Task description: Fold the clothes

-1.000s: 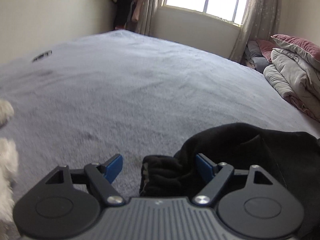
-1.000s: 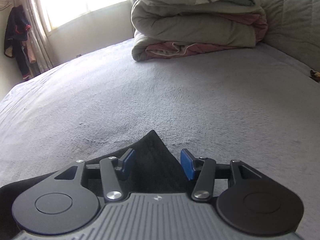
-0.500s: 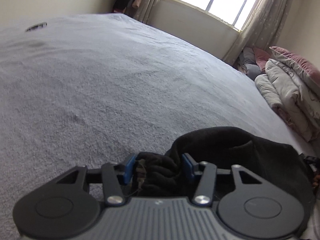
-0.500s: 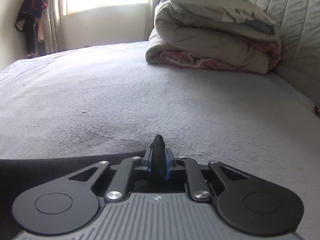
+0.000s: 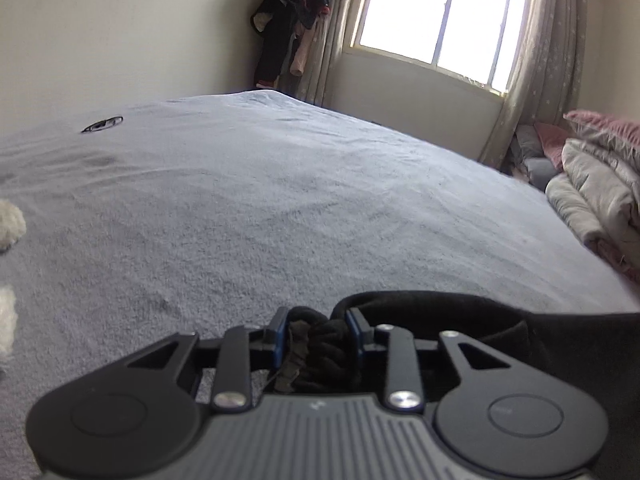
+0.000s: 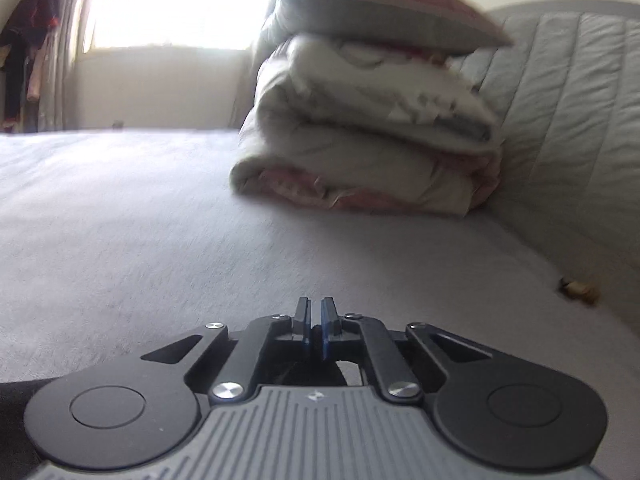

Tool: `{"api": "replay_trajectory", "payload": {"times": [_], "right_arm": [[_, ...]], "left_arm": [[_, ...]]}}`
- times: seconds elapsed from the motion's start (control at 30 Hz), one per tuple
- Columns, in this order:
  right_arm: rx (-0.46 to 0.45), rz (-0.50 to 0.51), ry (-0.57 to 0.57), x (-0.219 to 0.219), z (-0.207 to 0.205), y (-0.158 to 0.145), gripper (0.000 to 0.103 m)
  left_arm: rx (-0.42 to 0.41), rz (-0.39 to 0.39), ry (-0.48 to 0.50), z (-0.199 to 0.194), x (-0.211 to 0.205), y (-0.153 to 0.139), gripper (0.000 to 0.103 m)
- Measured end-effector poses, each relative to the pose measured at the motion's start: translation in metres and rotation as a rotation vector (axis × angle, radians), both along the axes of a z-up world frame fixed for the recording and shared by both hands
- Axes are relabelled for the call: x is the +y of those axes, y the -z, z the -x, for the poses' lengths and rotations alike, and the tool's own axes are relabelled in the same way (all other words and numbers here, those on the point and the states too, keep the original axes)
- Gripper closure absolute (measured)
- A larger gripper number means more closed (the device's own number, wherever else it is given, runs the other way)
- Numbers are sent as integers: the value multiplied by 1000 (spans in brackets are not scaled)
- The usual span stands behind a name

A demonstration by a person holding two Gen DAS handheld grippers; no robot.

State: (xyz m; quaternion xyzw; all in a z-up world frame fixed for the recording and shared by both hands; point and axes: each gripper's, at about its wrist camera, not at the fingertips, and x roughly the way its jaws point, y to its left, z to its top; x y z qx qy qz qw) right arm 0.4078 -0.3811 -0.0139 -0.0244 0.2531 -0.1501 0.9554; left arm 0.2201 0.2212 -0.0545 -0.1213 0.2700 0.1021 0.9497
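Observation:
A black garment (image 5: 500, 332) lies low on the grey bed (image 5: 280, 200). My left gripper (image 5: 318, 330) is shut on a bunched black cuff of it, which bulges between the blue pads. The cloth trails off to the right behind the gripper. My right gripper (image 6: 316, 326) is shut on a thin dark edge of the same garment, held just above the bed (image 6: 160, 220). A bit of black cloth (image 6: 12, 420) shows at the lower left of the right wrist view. Most of the garment is hidden under both grippers.
A stack of folded quilts with a pink pillow (image 6: 372, 120) sits against the padded headboard (image 6: 580, 140). White fluffy cloth (image 5: 10, 224) lies at the left edge. A small black item (image 5: 102, 124) lies far left. A window (image 5: 440, 20) and hanging clothes (image 5: 288, 20) stand beyond the bed.
Both grippers went from open to shut on the black garment. Both views have since tilted up, and less of the garment shows in front of the right gripper.

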Motion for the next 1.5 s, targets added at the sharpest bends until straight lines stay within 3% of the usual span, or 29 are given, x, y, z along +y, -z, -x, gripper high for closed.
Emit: {"api": "replay_trajectory", "payload": {"times": [0.07,0.13,0.17,0.2,0.27,0.4,0.57,0.63,0.67,0.8,0.87,0.93,1.03,1.1,1.23,1.33,1.43,1.5], "right_arm": [[42,-48,-25,-5,-4,5,94],[51,-127,-49,-18,-3,5,82],[52,-177,-53,-26,-2,4,66],[46,-224,-54,-35,0,3,57],[26,-292,-65,-47,5,1,55],[93,-258,-107,-42,-3,10,53],[140,-193,-173,-13,-11,37,54],[126,-141,-206,1,-7,41,75],[127,-140,-223,5,-5,41,91],[103,60,-185,32,3,39,94],[28,160,-148,42,10,33,95],[-32,207,-112,47,12,26,95],[-45,249,-98,51,-1,25,96],[-10,255,-99,54,-14,33,96],[164,304,-114,62,-39,59,94],[179,346,-99,69,-35,53,81],[152,290,-61,74,-17,34,61],[131,258,-101,89,1,23,49]], "left_arm": [[45,9,1,-5,2,8,60],[52,43,-1,-4,7,10,55],[52,57,-1,-4,10,9,55],[54,71,0,-4,12,8,55],[56,96,0,-4,16,7,55],[69,100,10,-4,15,9,54],[85,38,40,-6,5,15,53],[84,19,39,-6,2,15,53],[80,10,37,-6,1,15,56],[26,-66,14,0,-9,11,65],[-16,-101,0,4,-14,6,68],[-50,-103,-14,8,-14,1,68],[-43,-120,-20,6,-15,2,68],[-27,-136,-17,3,-16,7,68],[49,-123,-8,-8,-13,19,63],[63,-135,-14,-9,-14,19,54],[50,-118,-41,-5,-10,13,40],[12,-86,-64,1,-5,3,36]]}}
